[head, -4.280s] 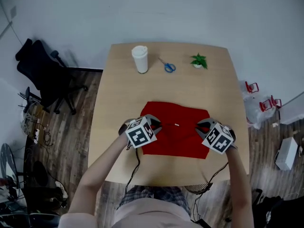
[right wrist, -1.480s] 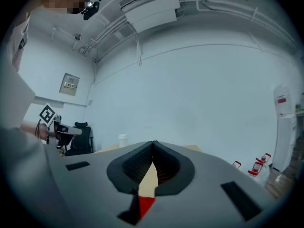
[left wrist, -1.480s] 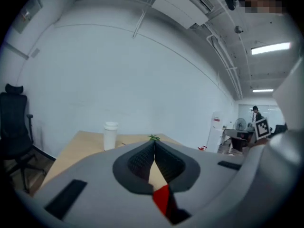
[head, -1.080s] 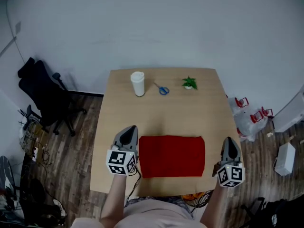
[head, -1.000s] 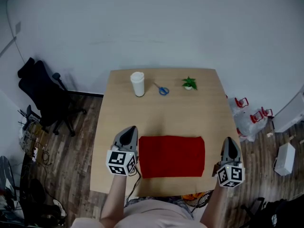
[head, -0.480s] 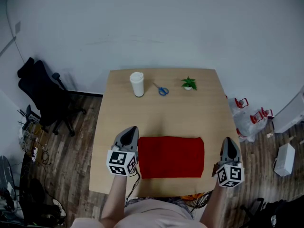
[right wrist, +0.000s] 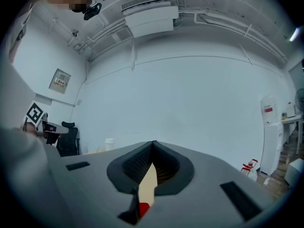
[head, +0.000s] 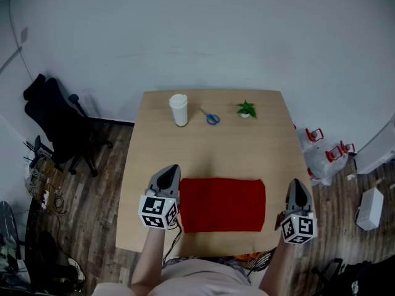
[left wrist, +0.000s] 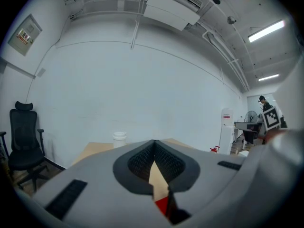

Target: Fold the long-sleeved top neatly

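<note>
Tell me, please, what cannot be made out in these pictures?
- Top: head view, sleeves and collar folded out of sight; in the gripper views the left hand-held gripper and right hand-held gripper hide all but a red sliver.
- Scissors: behind those gripper bodies in both gripper views.
- Table: near edge partly covered by the person, head view.

Head view overhead above table point(head: 234, 147); gripper views level, low, sharing cup point(left wrist: 119, 137).

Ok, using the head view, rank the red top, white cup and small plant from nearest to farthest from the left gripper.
1. Red top, right beside the left gripper, near side.
2. White cup, far side, left.
3. Small plant, far side, right.
</note>
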Demonstrator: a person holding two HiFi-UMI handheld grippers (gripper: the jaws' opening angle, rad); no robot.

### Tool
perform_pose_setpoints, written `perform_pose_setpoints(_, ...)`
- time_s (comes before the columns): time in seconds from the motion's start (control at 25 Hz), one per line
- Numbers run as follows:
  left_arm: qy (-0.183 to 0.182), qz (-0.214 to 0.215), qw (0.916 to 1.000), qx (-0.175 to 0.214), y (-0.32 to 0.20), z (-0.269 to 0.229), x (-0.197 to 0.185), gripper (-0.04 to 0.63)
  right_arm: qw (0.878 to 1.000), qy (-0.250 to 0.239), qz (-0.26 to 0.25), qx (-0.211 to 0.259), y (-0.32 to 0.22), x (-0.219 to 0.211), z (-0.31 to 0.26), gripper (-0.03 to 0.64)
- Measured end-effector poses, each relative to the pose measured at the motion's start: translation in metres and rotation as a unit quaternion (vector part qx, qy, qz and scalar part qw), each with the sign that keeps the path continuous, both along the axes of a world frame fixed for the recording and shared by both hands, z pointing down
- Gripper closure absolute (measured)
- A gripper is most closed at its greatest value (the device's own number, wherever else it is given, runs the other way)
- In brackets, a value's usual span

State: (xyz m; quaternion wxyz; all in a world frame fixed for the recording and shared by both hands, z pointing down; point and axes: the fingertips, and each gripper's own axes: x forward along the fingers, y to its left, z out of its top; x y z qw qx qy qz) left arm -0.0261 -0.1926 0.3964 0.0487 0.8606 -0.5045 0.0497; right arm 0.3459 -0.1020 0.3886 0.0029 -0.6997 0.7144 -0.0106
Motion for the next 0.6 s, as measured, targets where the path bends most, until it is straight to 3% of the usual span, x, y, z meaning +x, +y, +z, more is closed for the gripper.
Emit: perform_pose_setpoints(0.6, -0.001, 0.003, 1.0000, -0.006, 0.0014, 0.0028, 0.0020, 0.594, 1.000, -0.001, -0.002, -0.003, 0.0019, 0.0008, 0.0023, 0.609)
